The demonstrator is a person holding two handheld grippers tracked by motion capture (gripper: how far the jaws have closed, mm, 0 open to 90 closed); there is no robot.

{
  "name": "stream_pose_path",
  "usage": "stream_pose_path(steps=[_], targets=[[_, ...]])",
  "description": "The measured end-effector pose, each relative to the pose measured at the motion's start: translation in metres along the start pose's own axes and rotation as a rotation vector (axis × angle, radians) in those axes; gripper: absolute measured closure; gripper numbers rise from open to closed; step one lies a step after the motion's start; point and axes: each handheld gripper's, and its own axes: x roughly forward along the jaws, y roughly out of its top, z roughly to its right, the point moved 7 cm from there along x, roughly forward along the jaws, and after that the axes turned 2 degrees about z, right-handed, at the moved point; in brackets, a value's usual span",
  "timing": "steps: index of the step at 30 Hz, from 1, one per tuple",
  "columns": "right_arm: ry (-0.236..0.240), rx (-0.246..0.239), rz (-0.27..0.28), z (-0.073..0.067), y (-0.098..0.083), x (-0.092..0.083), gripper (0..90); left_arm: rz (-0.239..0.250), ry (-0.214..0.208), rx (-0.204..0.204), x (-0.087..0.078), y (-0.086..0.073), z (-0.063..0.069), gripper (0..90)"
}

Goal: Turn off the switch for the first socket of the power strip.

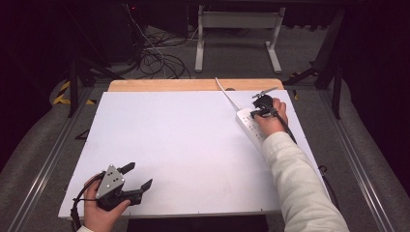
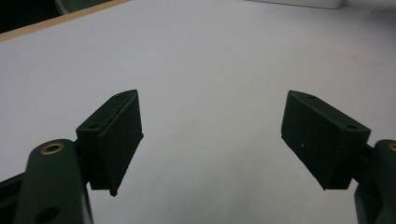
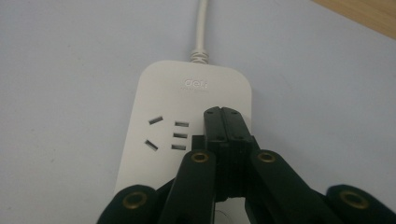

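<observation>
At the table's [image 1: 193,145] far right, over the white power strip [image 3: 196,93] lying near the edge, right gripper [image 3: 227,116] with jaws pressed together, empty, tips low as if for pressing; near left, left gripper [image 2: 212,135] spread wide, idle, presumably clear.

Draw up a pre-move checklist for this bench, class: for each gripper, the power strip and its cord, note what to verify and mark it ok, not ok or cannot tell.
1. Left gripper open, nothing between its jaws: ok.
2. Right gripper shut, over the power strip: ok.
3. Right tips touching the strip: cannot tell.
4. Socket slots unplugged: ok for those visible.
5. Cord runs off the table's far edge, plugged in or not: cannot tell.
</observation>
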Motion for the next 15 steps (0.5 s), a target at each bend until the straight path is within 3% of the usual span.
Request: stream_pose_path(steps=[5,15], targets=[[0.014,0.000,0.089,-0.002,0.007,-0.015,90.0,-0.003,-0.005,-0.003,0.001,0.000,0.000,21.1],[0.044,-0.008,0.155,-0.011,0.016,-0.036,90.0,-0.002,-0.004,-0.003,0.001,0.000,0.001,21.1]])
